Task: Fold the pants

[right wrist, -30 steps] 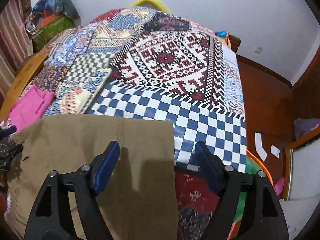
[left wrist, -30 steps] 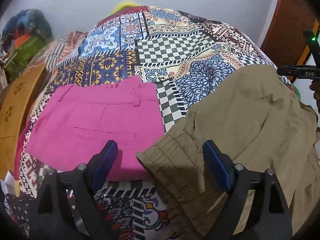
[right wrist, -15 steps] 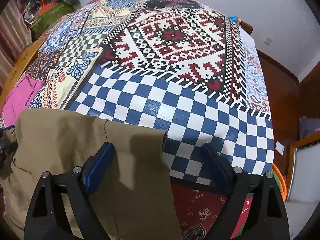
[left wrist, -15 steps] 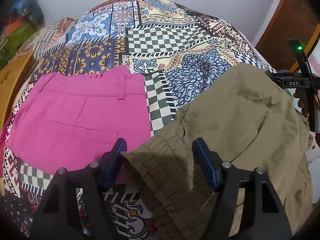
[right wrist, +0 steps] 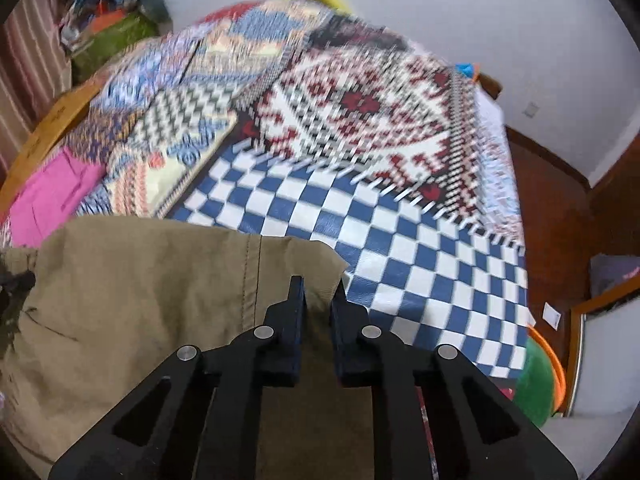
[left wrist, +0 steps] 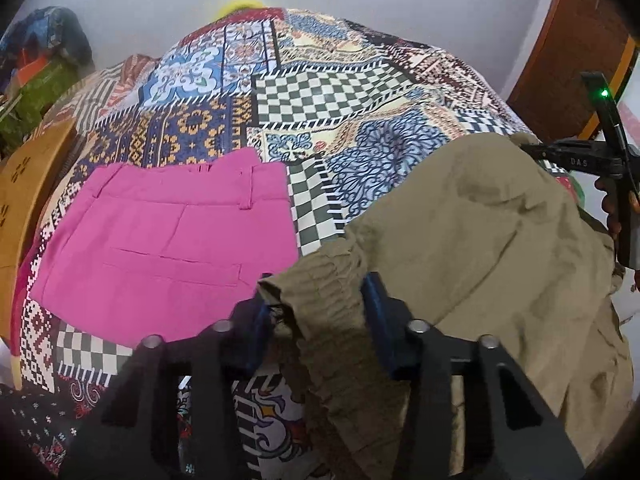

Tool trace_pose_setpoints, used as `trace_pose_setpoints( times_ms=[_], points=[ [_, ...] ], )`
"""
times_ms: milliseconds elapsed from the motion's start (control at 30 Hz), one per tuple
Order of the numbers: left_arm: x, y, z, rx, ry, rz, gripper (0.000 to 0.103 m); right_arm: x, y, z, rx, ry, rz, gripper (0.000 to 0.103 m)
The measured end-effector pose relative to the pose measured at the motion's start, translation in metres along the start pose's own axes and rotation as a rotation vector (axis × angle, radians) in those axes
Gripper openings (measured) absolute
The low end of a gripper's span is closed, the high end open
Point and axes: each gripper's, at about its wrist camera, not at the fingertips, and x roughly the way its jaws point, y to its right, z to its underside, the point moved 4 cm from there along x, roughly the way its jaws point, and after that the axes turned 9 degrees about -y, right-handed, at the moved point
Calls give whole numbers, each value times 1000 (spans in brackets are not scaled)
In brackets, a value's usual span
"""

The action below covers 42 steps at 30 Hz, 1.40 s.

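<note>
At the bottom centre of the left wrist view, the left gripper (left wrist: pixel 320 312) has its jaws partly closed around the gathered waistband of the khaki pants (left wrist: pixel 480 240), which spread over the right half of the frame. The right gripper (right wrist: pixel 318 312) – low centre in its view – is pinched nearly closed on the pants' hem corner. Folded pink pants (left wrist: pixel 160 240) lie centre-left on the patchwork bedspread (left wrist: pixel 320 96).

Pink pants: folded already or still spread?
Folded. The pink pants lie as a compact flat rectangle on the patterned bedspread, waistband and back pocket up, no legs trailing out.
</note>
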Motion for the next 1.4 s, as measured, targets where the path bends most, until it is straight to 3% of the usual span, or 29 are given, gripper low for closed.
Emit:
trace_pose_setpoints(
  times_ms=[133,267,633,767,967,1400],
  points=[
    [-14,5,-2,22,31,-18,28,-27,6,-3,49,82,-11,10],
    [-38,6,-13,2,88,11,14,-54,6,-12,79,153,-33,10],
    [-105,6,-53,-2,242,-7,12,-134,4,-41,118,345,-24,10],
    [-127,2,-59,-15,284,27,12,-163,-2,-41,99,407,-23,10],
    [-147,10,-45,18,285,36,12,-185,-8,-7,91,435,-63,10],
    [-186,42,28,100,254,41,12,-213,-24,85,96,419,-129,10]
  ],
)
